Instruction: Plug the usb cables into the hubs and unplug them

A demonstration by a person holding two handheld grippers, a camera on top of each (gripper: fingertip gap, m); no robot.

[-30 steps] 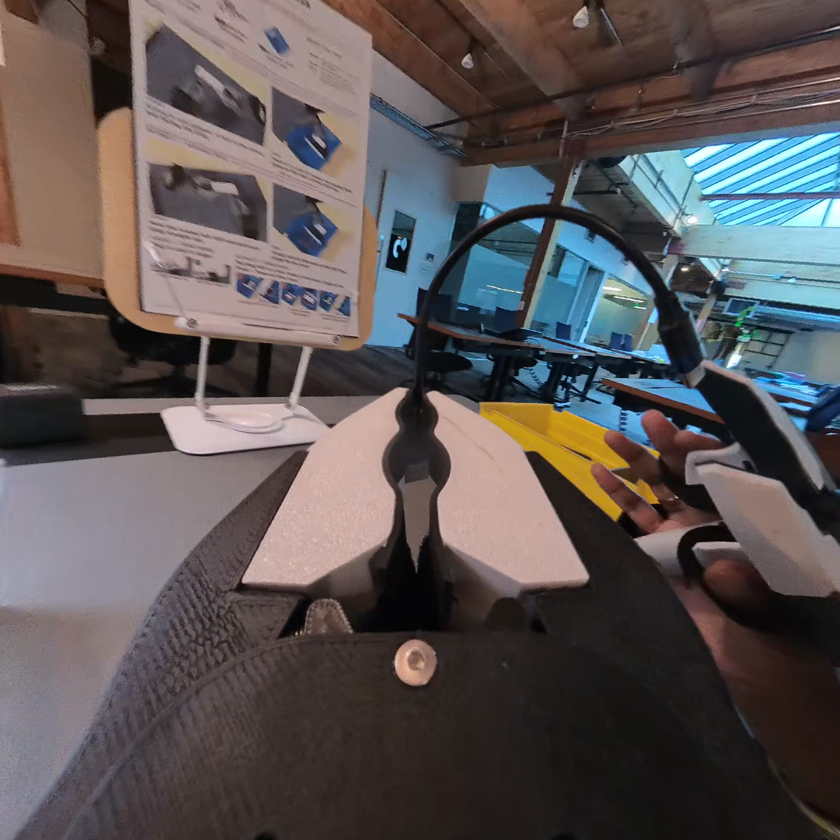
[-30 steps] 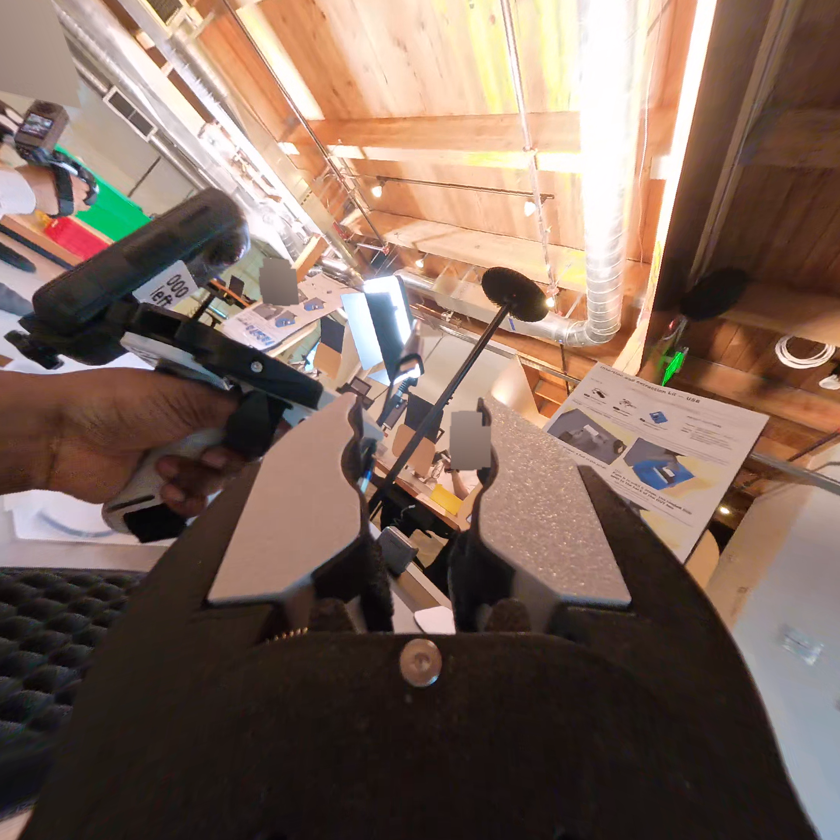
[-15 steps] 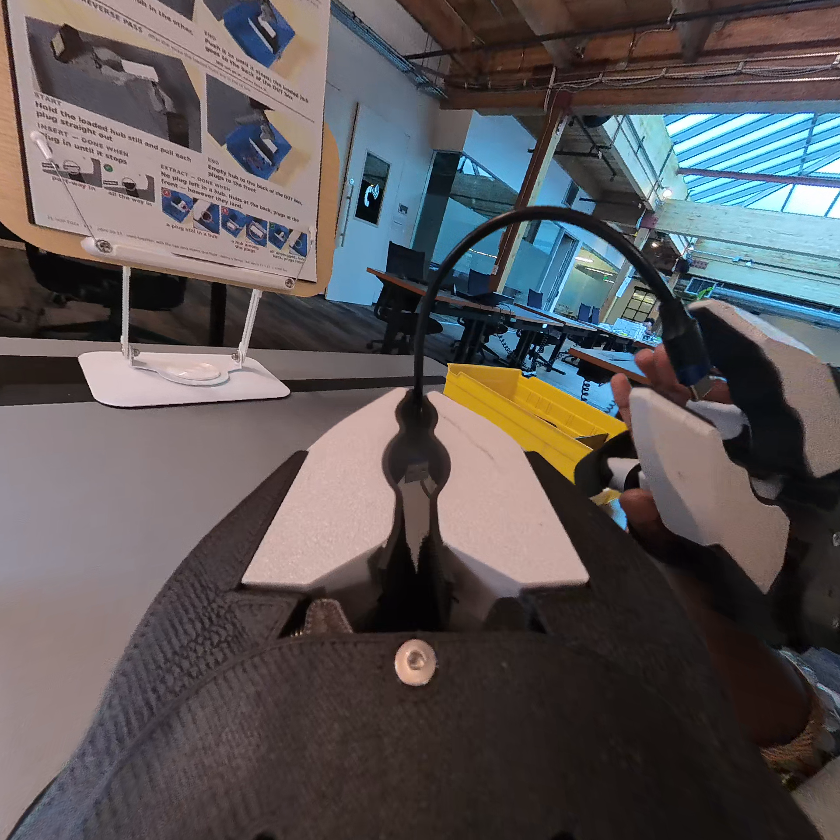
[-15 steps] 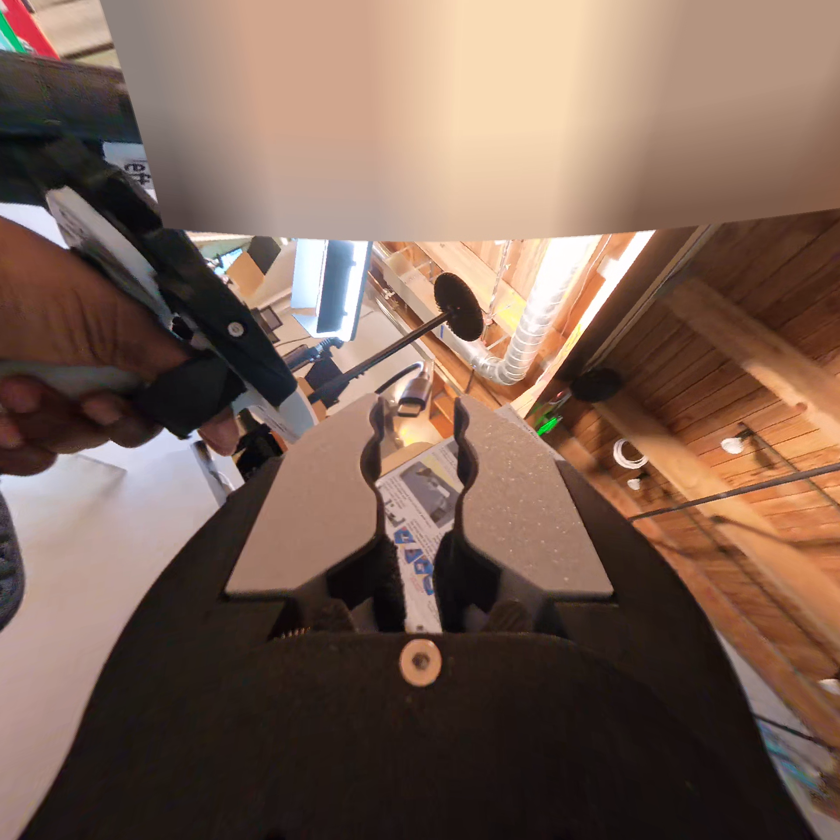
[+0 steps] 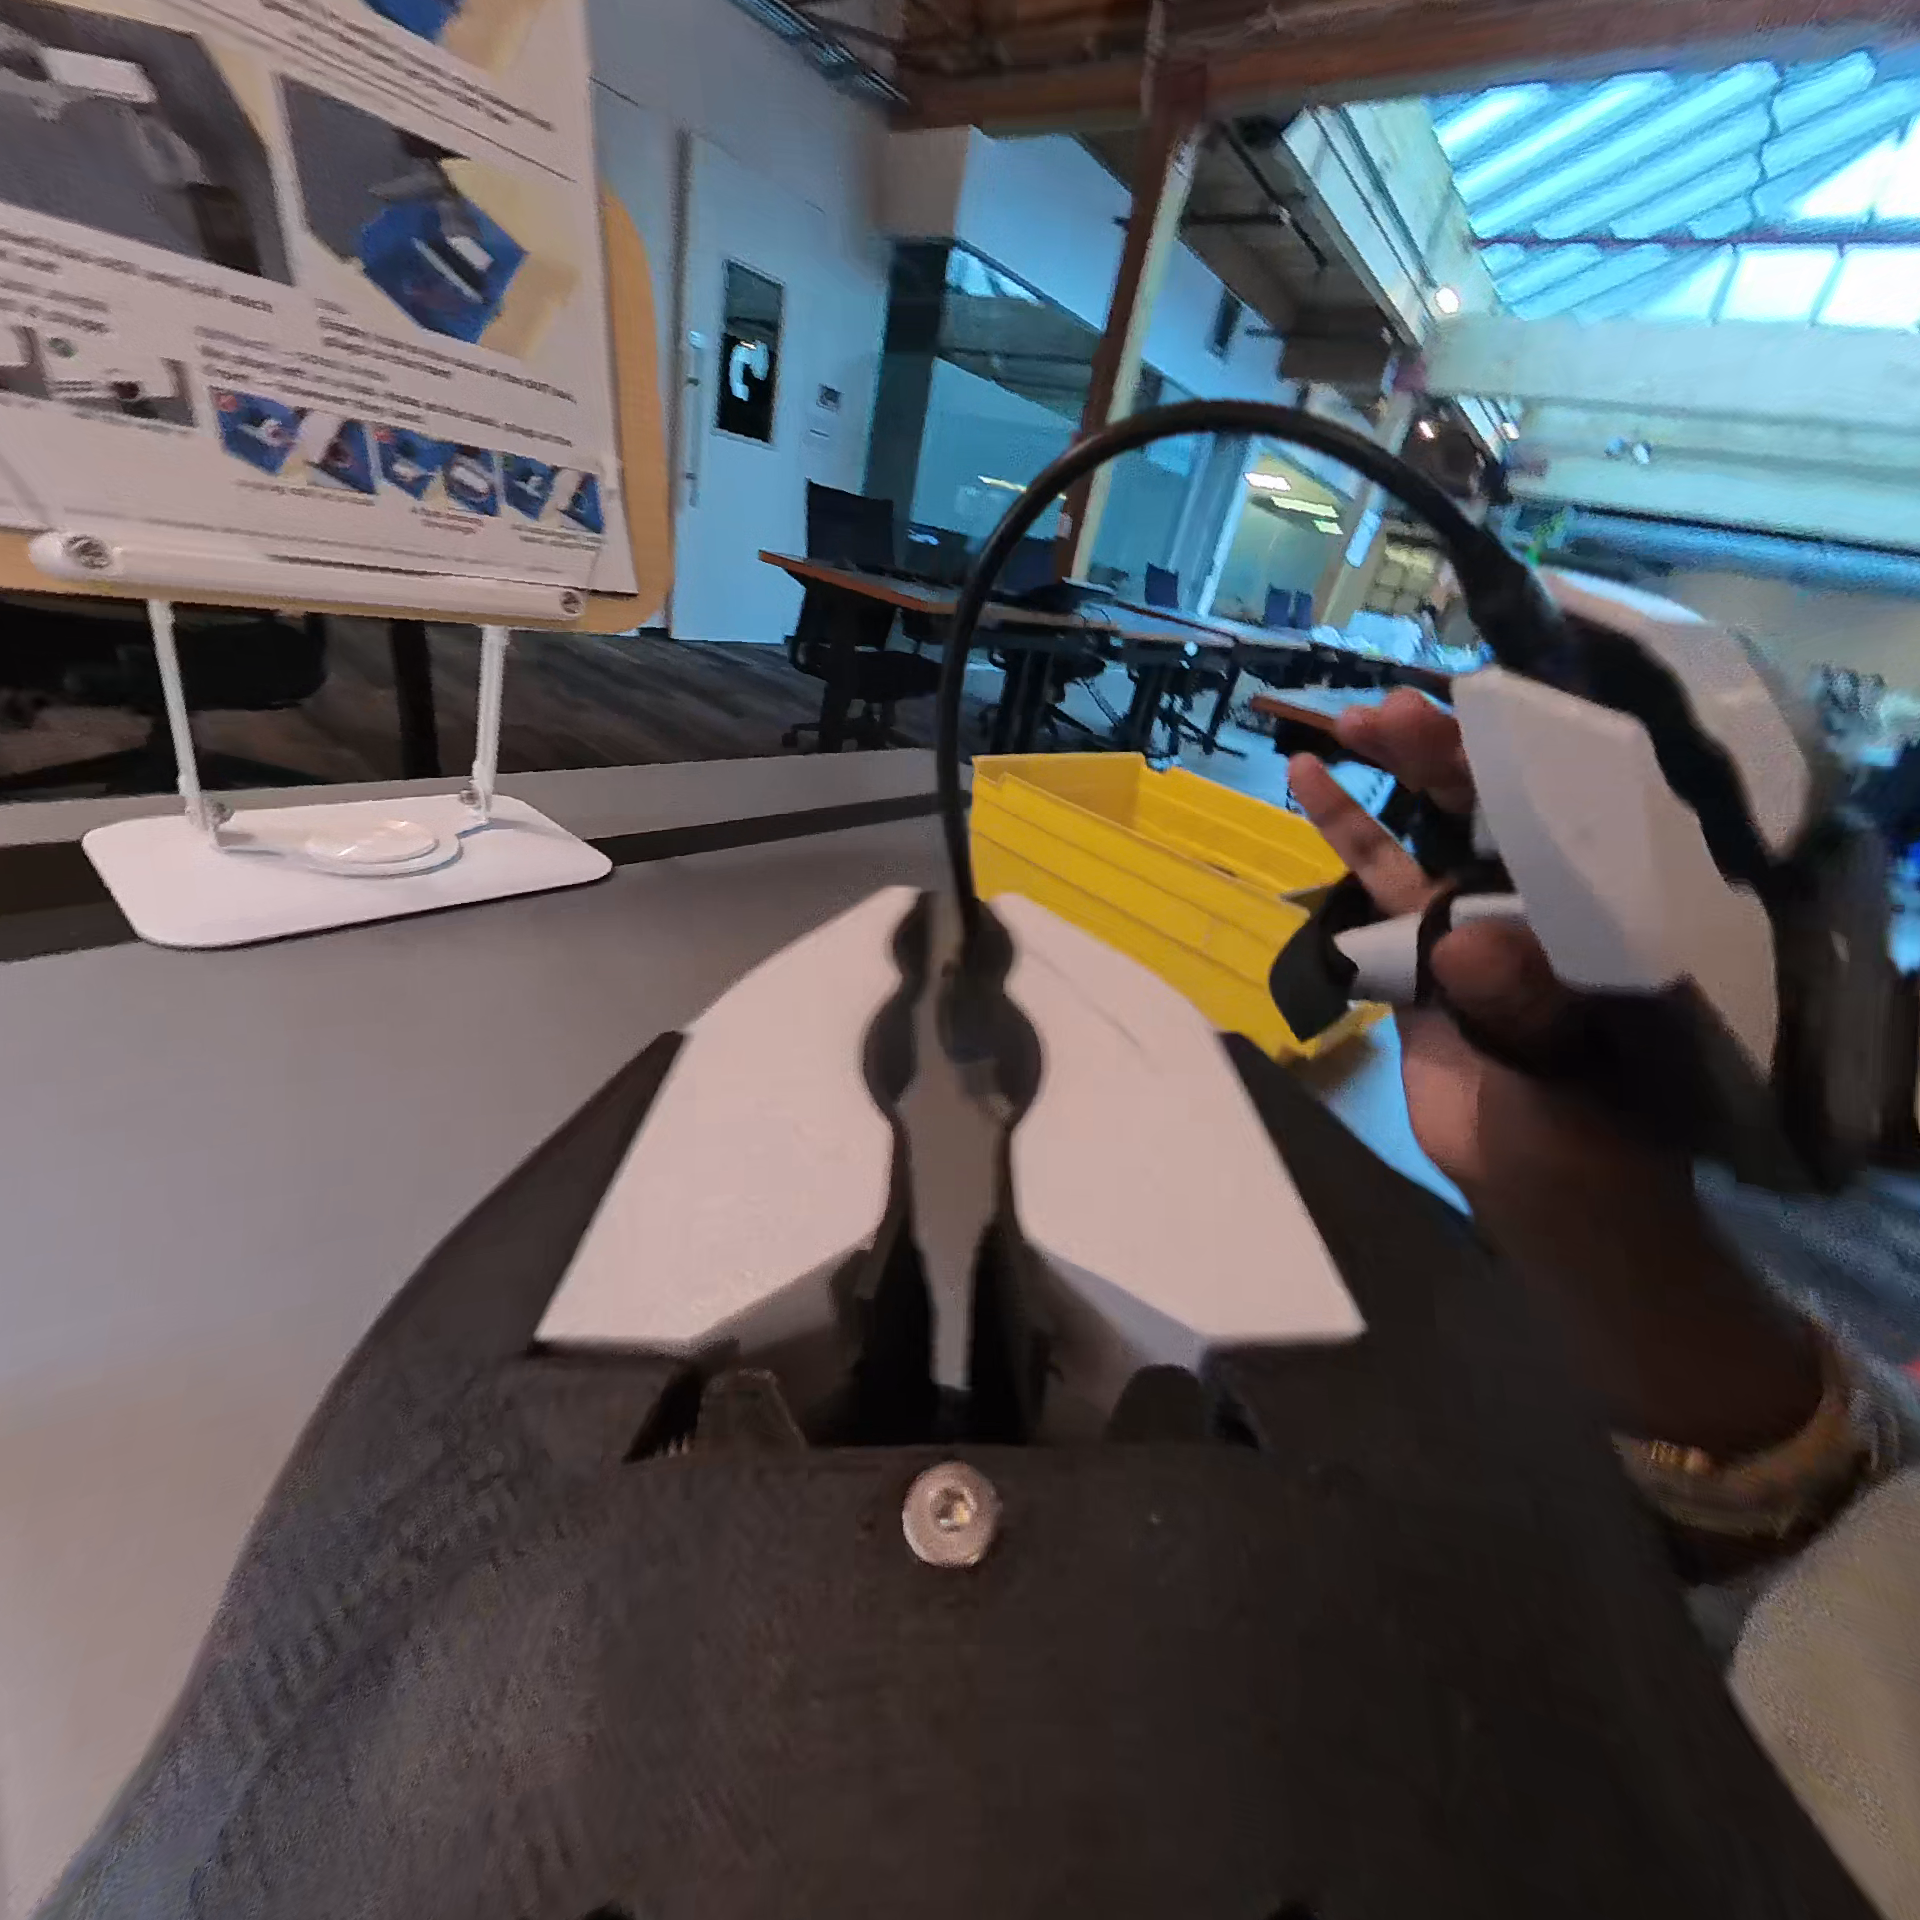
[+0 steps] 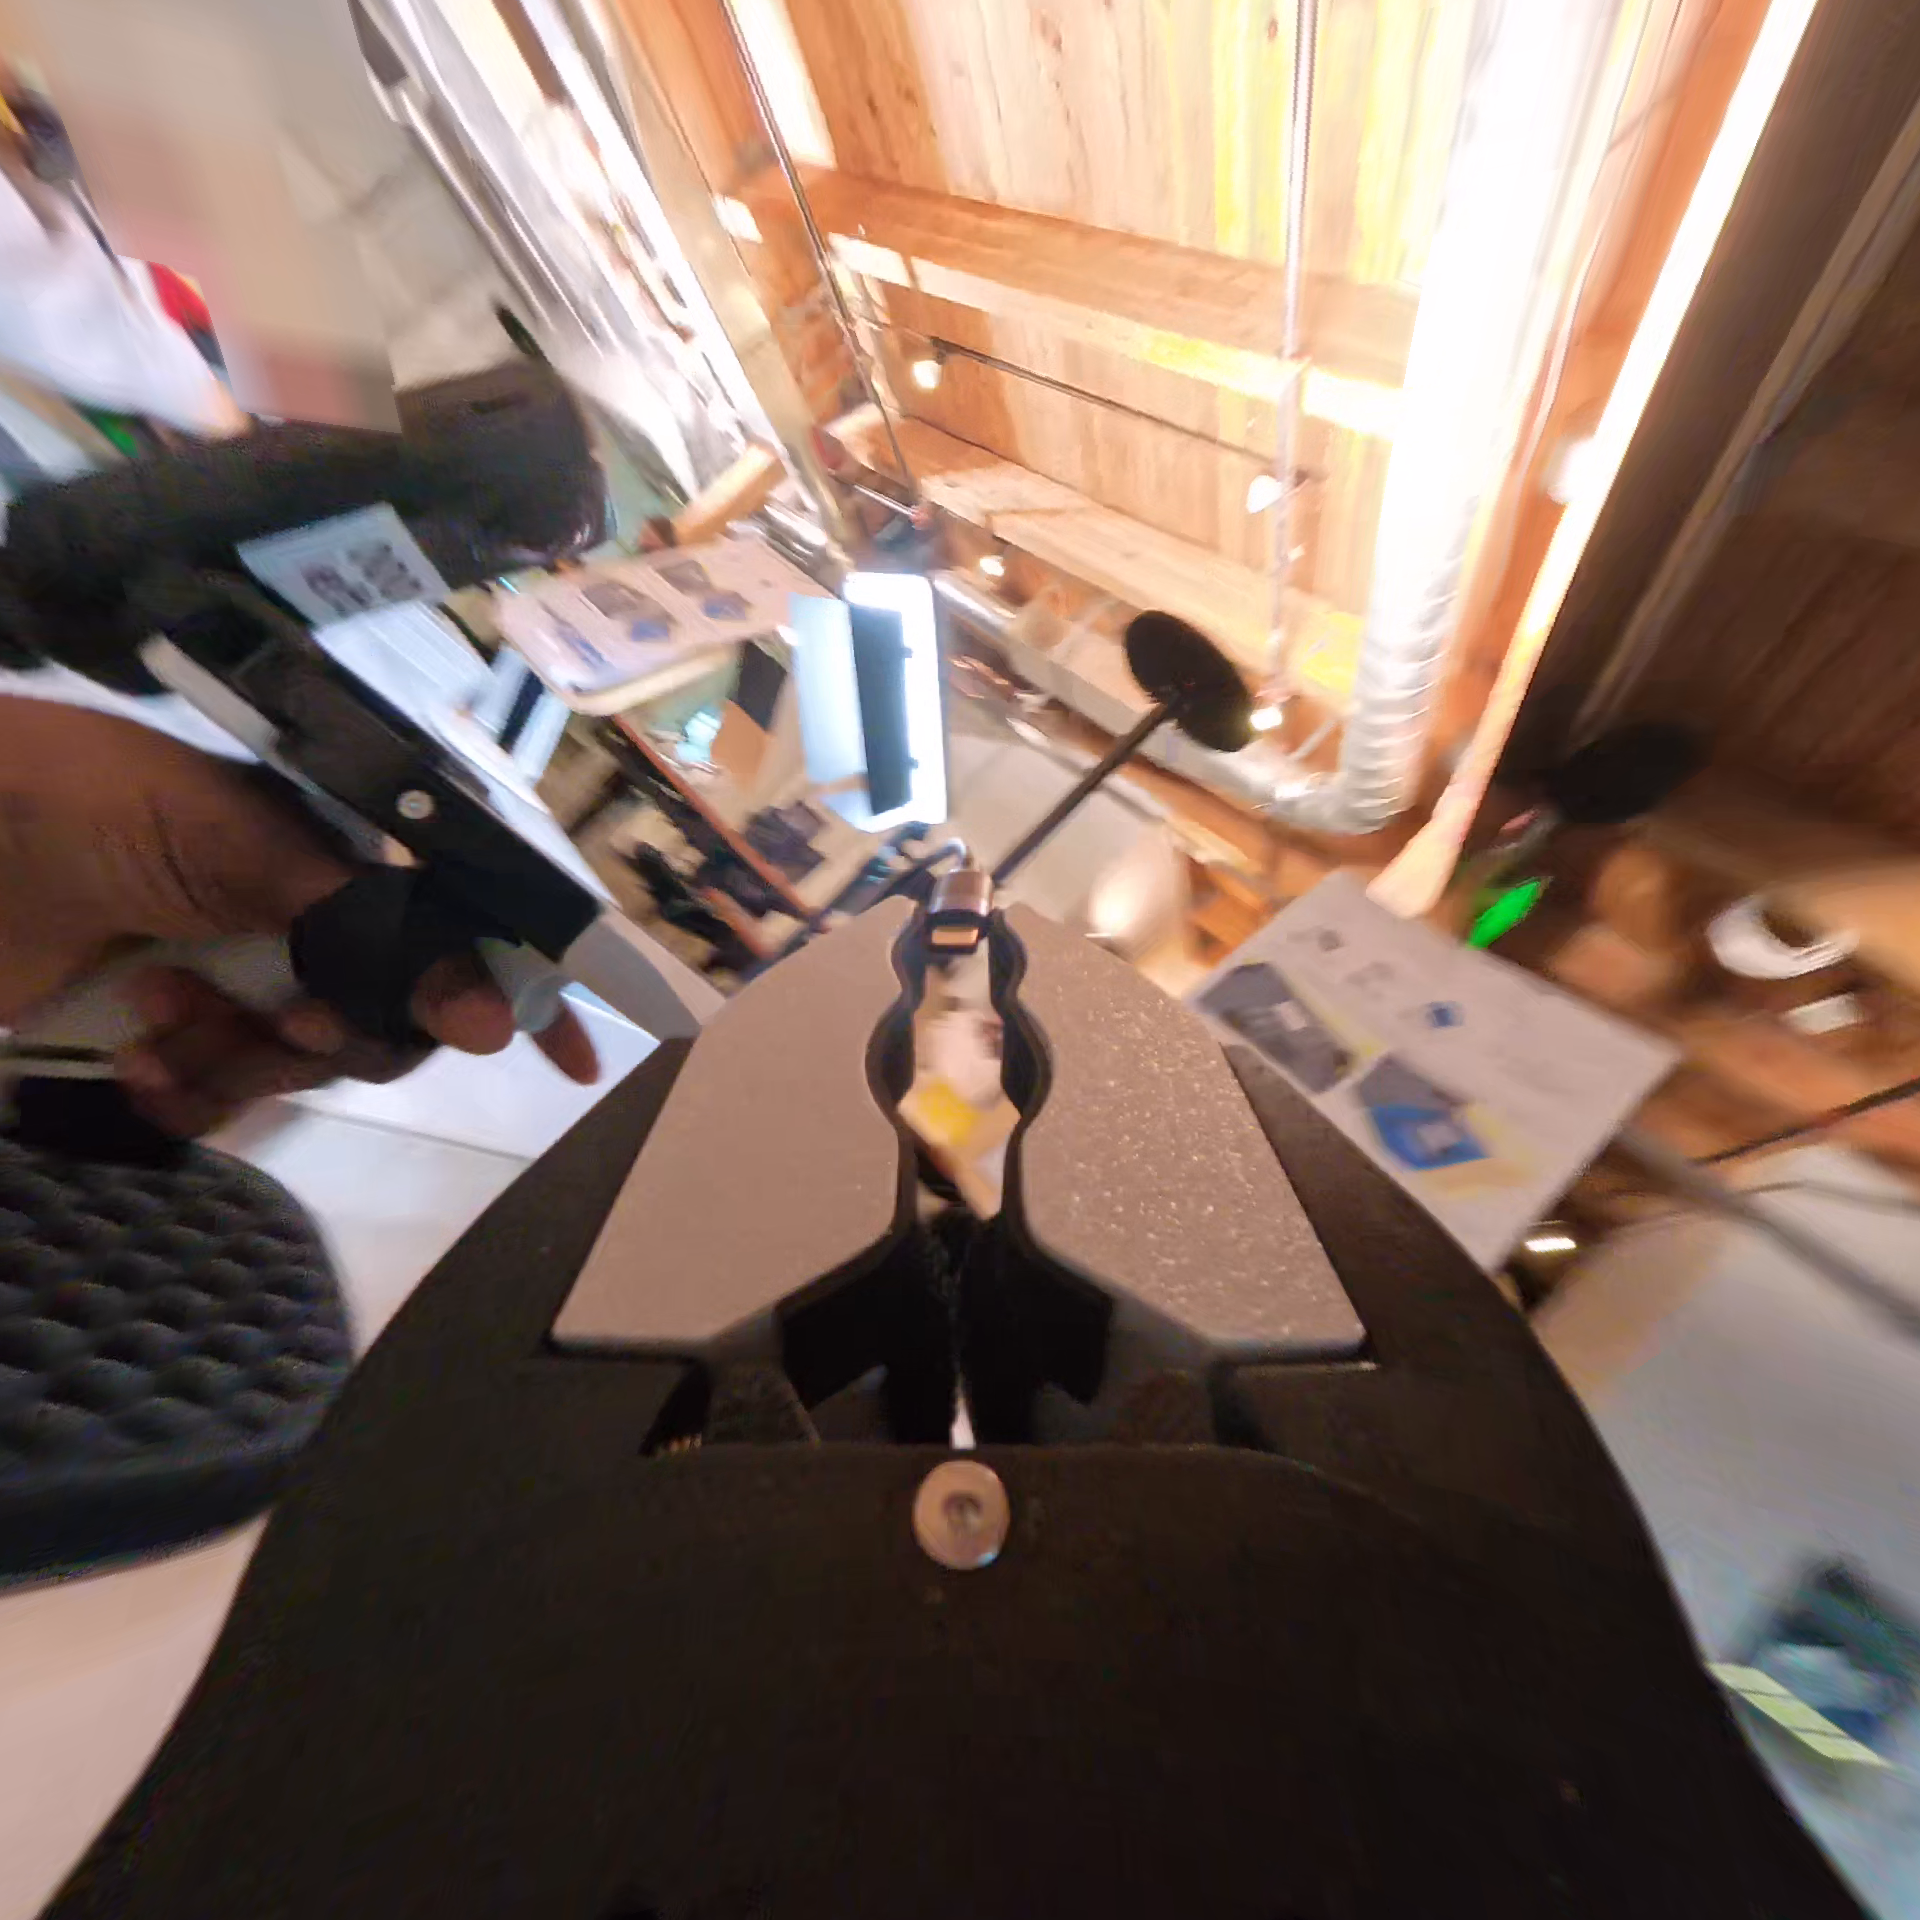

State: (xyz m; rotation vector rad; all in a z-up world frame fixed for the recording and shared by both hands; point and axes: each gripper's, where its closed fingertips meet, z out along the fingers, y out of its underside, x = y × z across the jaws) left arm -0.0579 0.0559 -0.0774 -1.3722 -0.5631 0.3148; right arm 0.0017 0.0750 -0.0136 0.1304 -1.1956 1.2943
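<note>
In the left wrist view my left gripper is shut on a thin grey hub held edge-on between the fingers. The hub's black cable arches up from the fingertips and over to my right gripper, which a hand holds at the right. In the right wrist view my right gripper is closed down on the cable's small metal USB plug at its very tips. The plug's open end faces the camera. The left gripper's body and the hand holding it show at the left.
A yellow bin stands on the grey table just past my left fingers. An instruction sheet on a white-based stand is at the far left. A black mesh pad lies at the lower left of the right wrist view. Left tips to right tips: about 9 centimeters.
My right gripper was open beside the cable end; its fingers have closed on the plug. The left gripper still holds the hub and has shifted slightly.
</note>
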